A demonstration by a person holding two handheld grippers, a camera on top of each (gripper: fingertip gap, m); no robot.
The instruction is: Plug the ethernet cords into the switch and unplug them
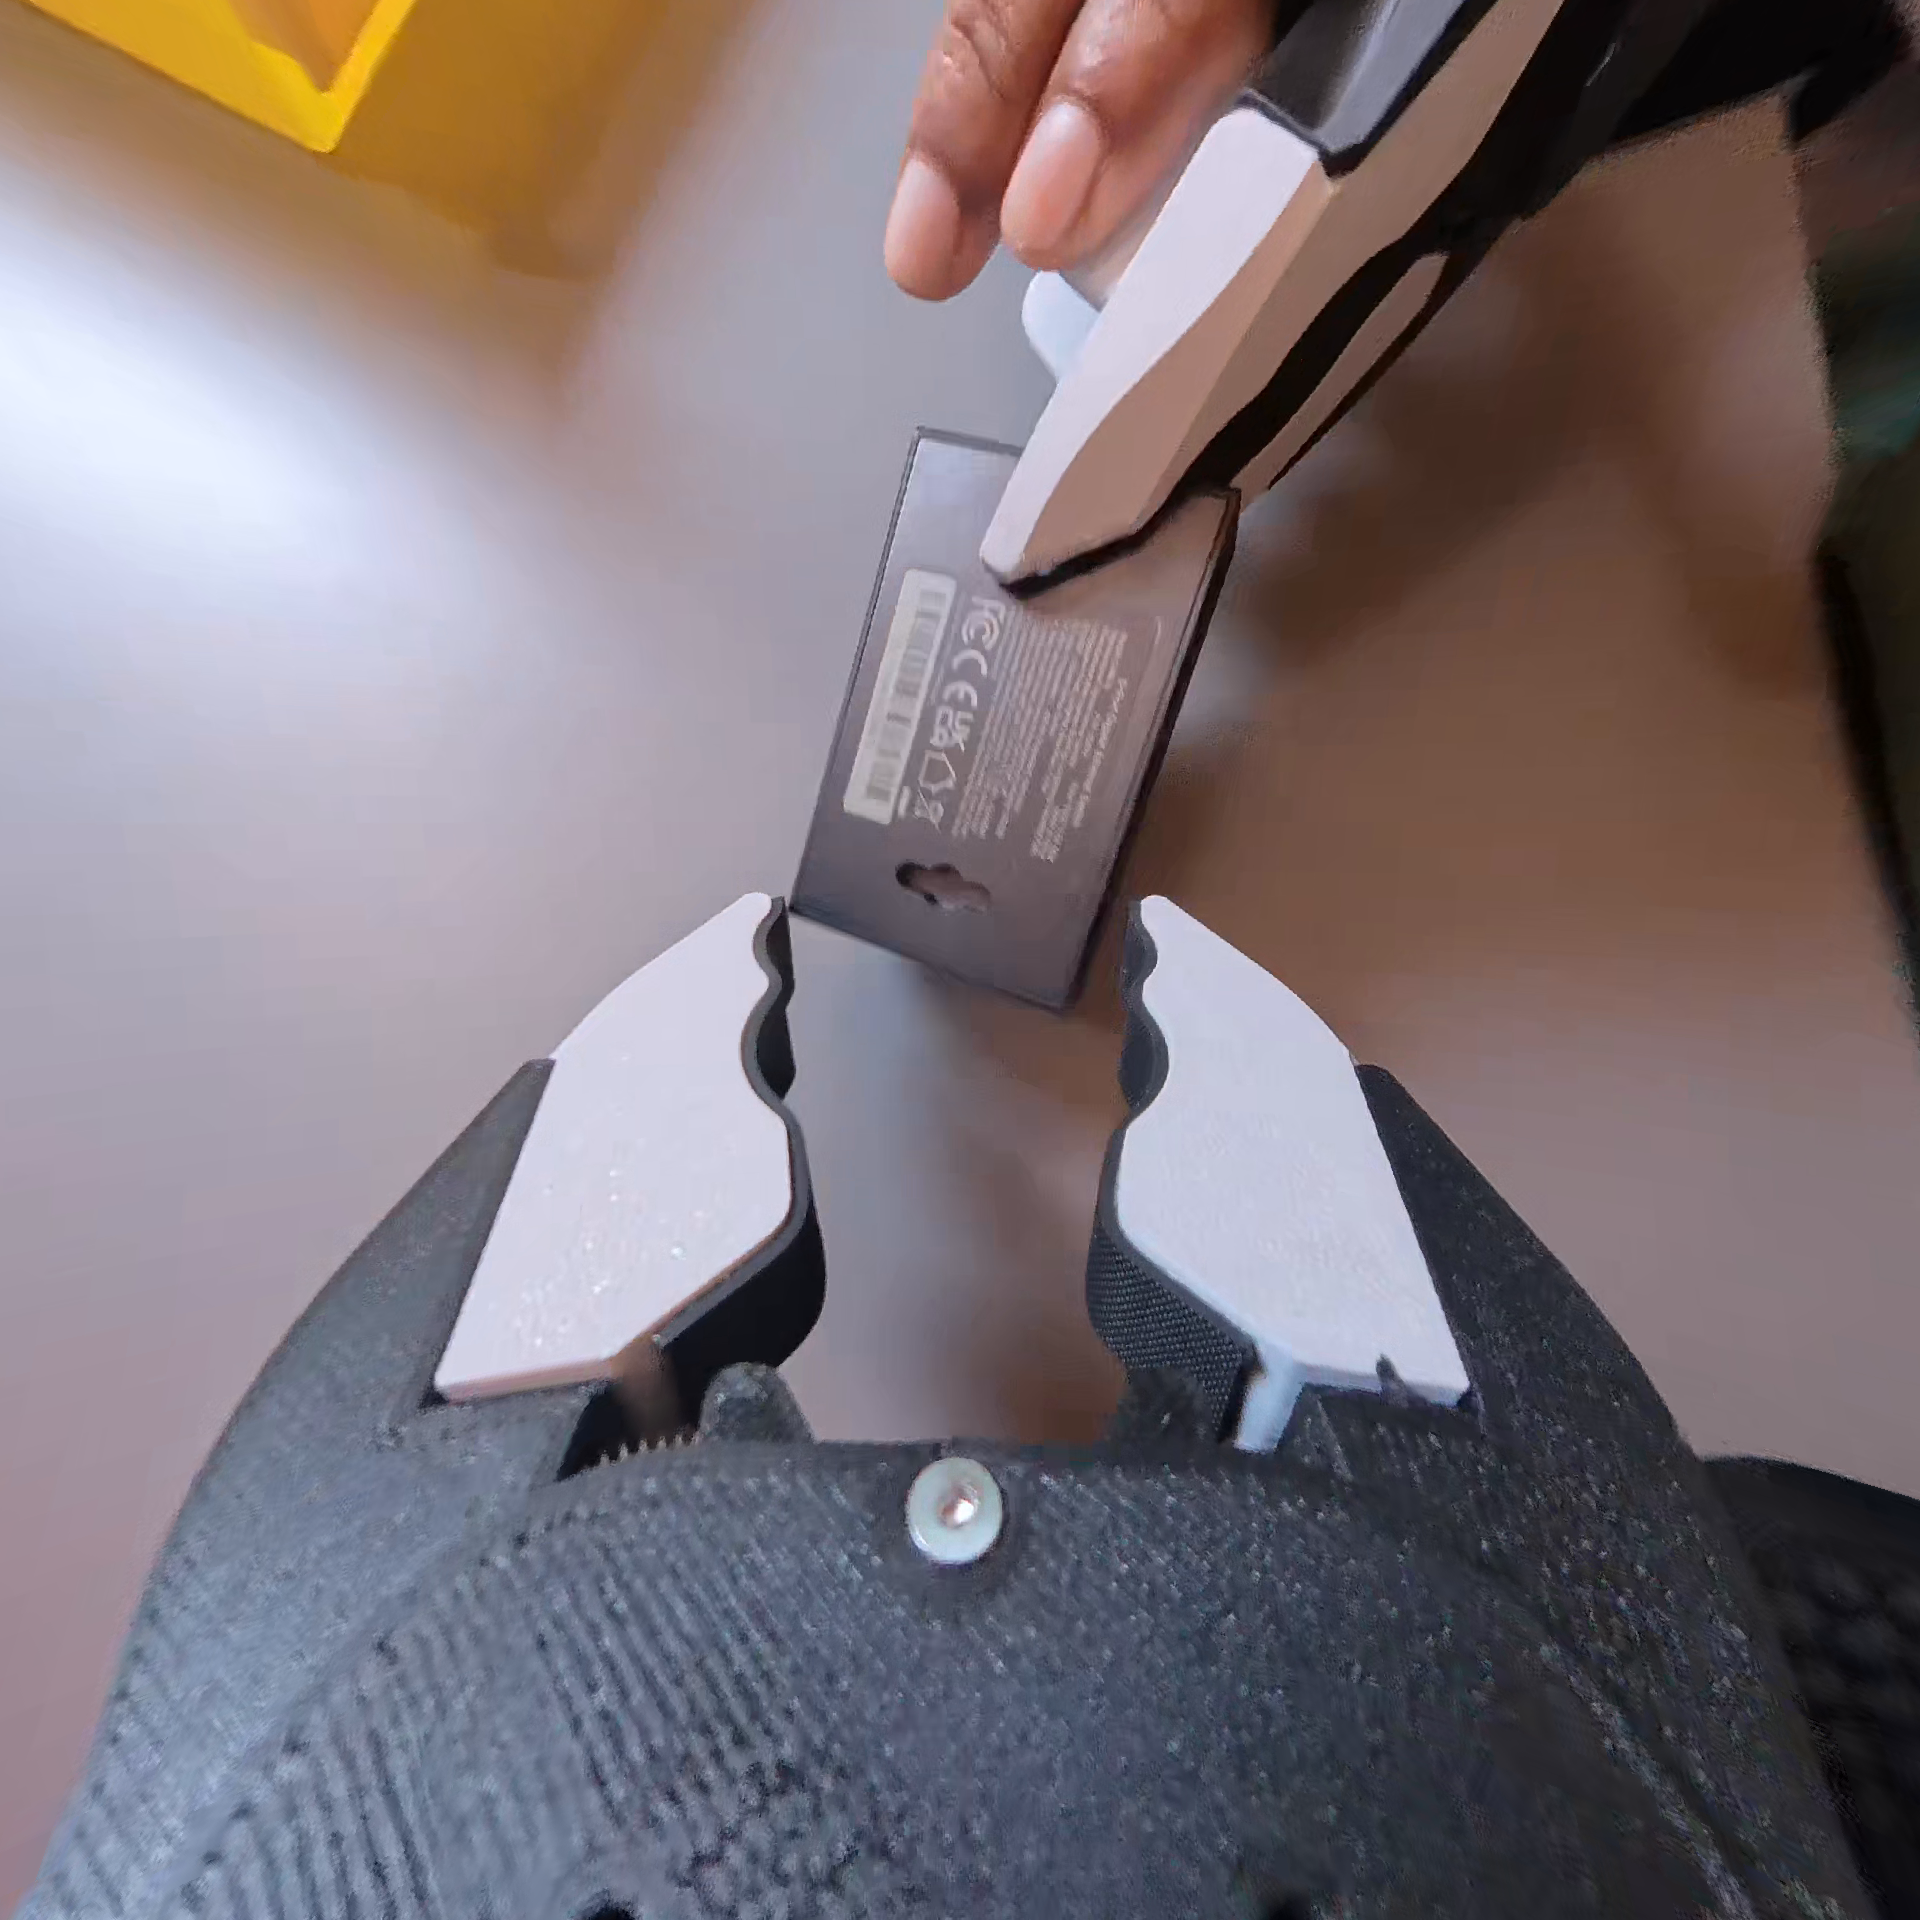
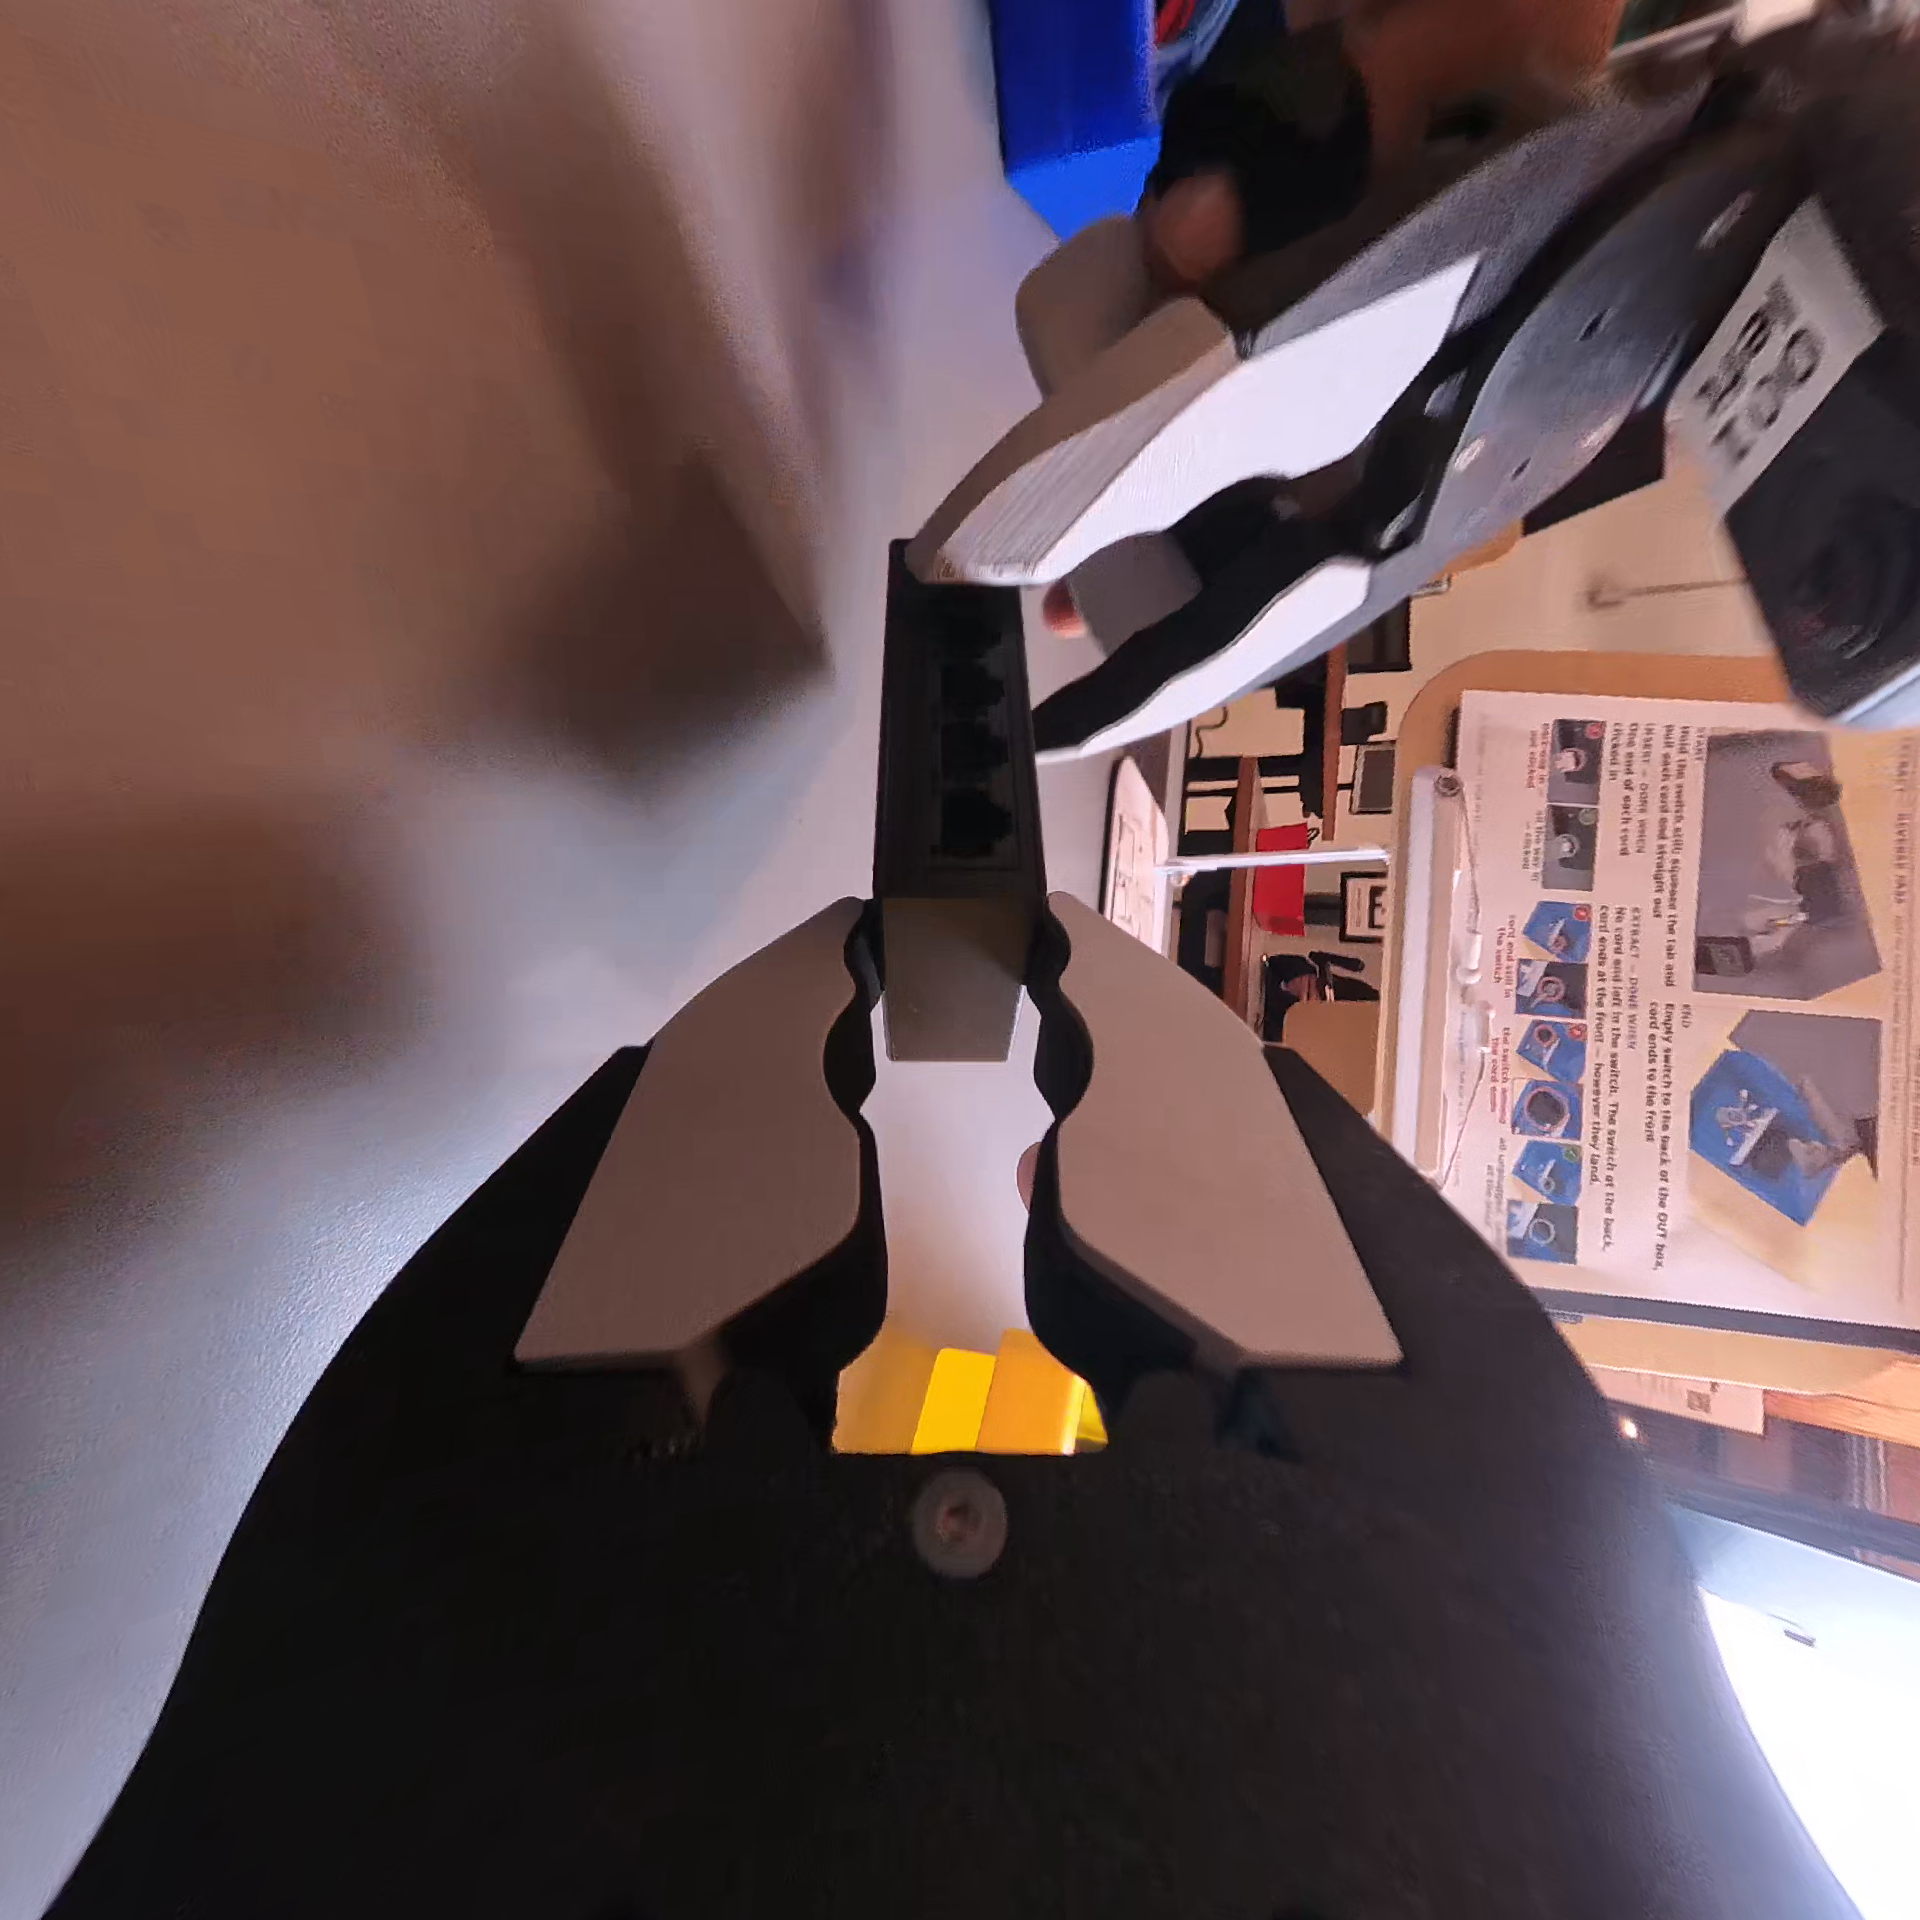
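1. Left wrist view, upper left: a corner of a yellow bin (image 1: 239,62) stands on the grey table (image 1: 416,727).
2. Bottom centre: the left hand-held gripper (image 1: 961,956) is open, its jaws spread wide. The near short end of the switch (image 1: 1018,727) sits level with its tips. The left tip is touching or nearly touching a corner of the switch, and the right tip stands just clear.
3. Centre: the switch is a flat dark box with its labelled underside turned to this camera. Its long axis runs up the frame, leaning slightly right. It appears lifted off the table, tilted.
4. Top centre: a hand (image 1: 997,135) with two fingertips pointing down.
5. Upper right: the right hand-held gripper (image 1: 1049,520) reaches in and clamps the far short end of the switch.
6. Right wrist view, left half: blurred table (image 2: 623,935).
7. Centre: the right hand-held gripper (image 2: 956,935) is closed on one short end of the switch (image 2: 961,748). The long axis points straight up the frame, away from the camera, and the row of ports faces this view.
8. Bottom centre: the yellow bin (image 2: 966,1403) shows through the gap between the fingers.
9. Top centre: a blue bin (image 2: 1081,104).
10. Upper right: the left hand-held gripper (image 2: 992,649) is spread open, its upper tip at the switch's far end.
11. Right edge: a printed sheet (image 2: 1662,987) with pictures.
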